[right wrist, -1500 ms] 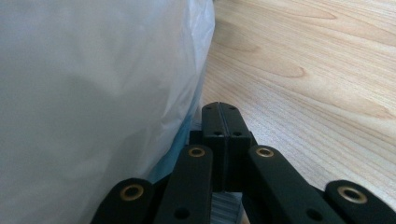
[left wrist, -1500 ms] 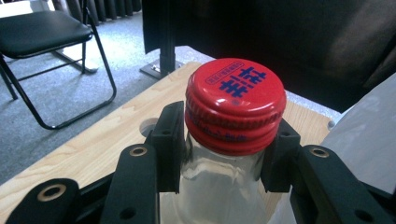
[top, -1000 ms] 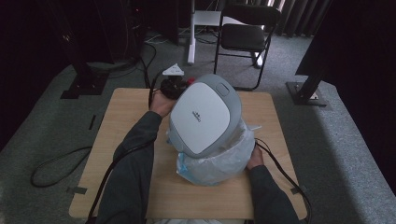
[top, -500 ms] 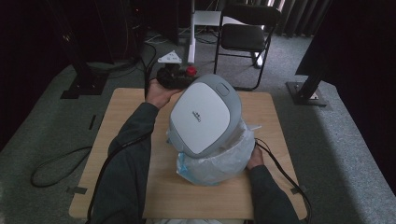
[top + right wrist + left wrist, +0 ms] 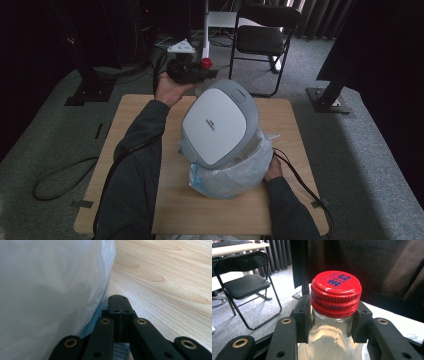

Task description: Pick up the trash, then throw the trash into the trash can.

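While my left gripper (image 5: 332, 320) clamps the neck of the clear glass bottle with the red ribbed screw cap (image 5: 336, 293) high beyond the wooden table's (image 5: 140, 115) far edge, and my right gripper (image 5: 119, 315), shut empty, rests beside the white plastic-lined bin (image 5: 235, 170), I judge smooth glass could slip through and shatter.

The left gripper (image 5: 192, 72) is hanging raised beyond the bin's (image 5: 220, 127) far left side, its fingers (image 5: 303, 317) clamping the bottle (image 5: 329, 340) just under the cap. The right gripper (image 5: 119, 307) is lying low against the bin's right side, fingers pressed together, empty.
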Available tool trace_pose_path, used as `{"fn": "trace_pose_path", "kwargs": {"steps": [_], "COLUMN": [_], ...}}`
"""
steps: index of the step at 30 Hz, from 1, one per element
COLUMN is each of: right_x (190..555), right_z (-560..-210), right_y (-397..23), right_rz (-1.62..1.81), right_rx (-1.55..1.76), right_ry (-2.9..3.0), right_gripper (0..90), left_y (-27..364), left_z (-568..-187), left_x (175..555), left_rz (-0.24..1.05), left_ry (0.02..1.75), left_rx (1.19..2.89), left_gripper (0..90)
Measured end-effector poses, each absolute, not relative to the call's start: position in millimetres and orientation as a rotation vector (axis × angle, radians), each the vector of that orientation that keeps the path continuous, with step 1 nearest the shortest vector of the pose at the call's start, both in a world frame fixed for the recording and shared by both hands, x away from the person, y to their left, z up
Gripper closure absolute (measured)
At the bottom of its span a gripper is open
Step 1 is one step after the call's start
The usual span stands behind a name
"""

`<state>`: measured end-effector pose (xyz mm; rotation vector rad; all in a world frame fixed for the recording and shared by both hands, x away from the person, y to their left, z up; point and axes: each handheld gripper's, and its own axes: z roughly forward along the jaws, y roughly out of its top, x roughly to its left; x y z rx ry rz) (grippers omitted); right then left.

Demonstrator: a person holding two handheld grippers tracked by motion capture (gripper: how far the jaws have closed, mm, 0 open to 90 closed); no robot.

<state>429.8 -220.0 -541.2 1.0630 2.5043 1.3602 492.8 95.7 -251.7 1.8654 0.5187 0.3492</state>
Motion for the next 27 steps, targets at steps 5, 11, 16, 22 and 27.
{"fn": "trace_pose_path", "kwargs": {"steps": [5,11,16,22,27], "right_x": [429.8,429.7,429.7,429.5,429.5], "right_z": [-541.2,-541.1,-541.1,-541.1,-541.0], "right_y": [-219.9,-219.9,-219.8,-219.7,-219.6], "right_rz": [1.36,1.359,1.359,1.358,1.356], "right_rx": [1.061,1.061,1.061,1.063,1.063], "right_ry": [2.505,2.504,2.503,2.502,2.503], "right_gripper": [90.0,90.0,90.0,90.0,90.0], "left_y": [93.5,93.4,90.8,88.1,84.2], "left_z": [-239.7,-224.6,-213.4,-202.9,-195.3], "left_x": [489.9,485.0,478.5,472.4,469.0], "left_rz": [0.363,0.376,0.387,0.39,0.382], "left_ry": [0.502,0.483,0.46,0.441,0.421], "left_rx": [1.866,1.852,1.849,1.834,1.829], "left_gripper": [58.8,58.8,58.8,58.8,58.9]}}
